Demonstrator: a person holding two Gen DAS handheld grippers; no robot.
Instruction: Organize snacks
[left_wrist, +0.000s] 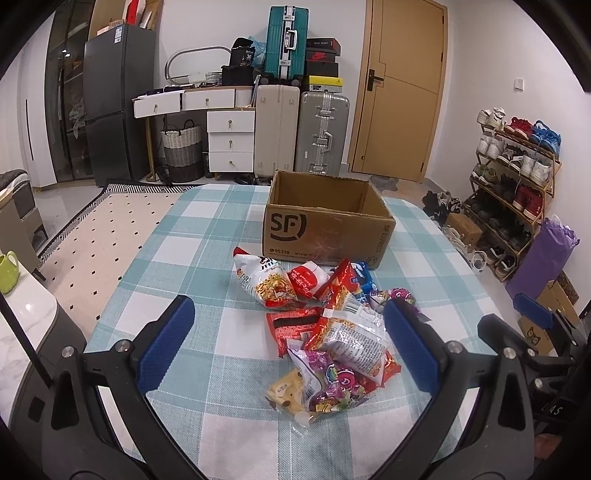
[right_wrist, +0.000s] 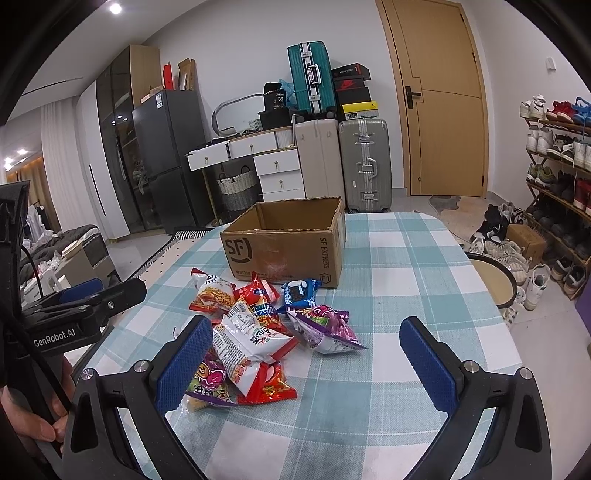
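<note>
both grippers, left (left_wrist: 288, 347) and right (right_wrist: 306, 362), hover spread wide and empty over the snacks (left_wrist: 325, 332) near the box (left_wrist: 325, 225); light, crinkly, slippery, crushable bags, probably best pinched at a sealed edge.

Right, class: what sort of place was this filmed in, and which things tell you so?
Most likely a lived-in home: a fridge, stacked suitcases and a full shoe rack surround a table with a checked cloth.

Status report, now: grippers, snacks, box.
Left gripper open, right gripper open, both empty above the table. Snack packets piled loose before the cardboard box. Box looks empty, open-topped. Nothing blocking.
</note>
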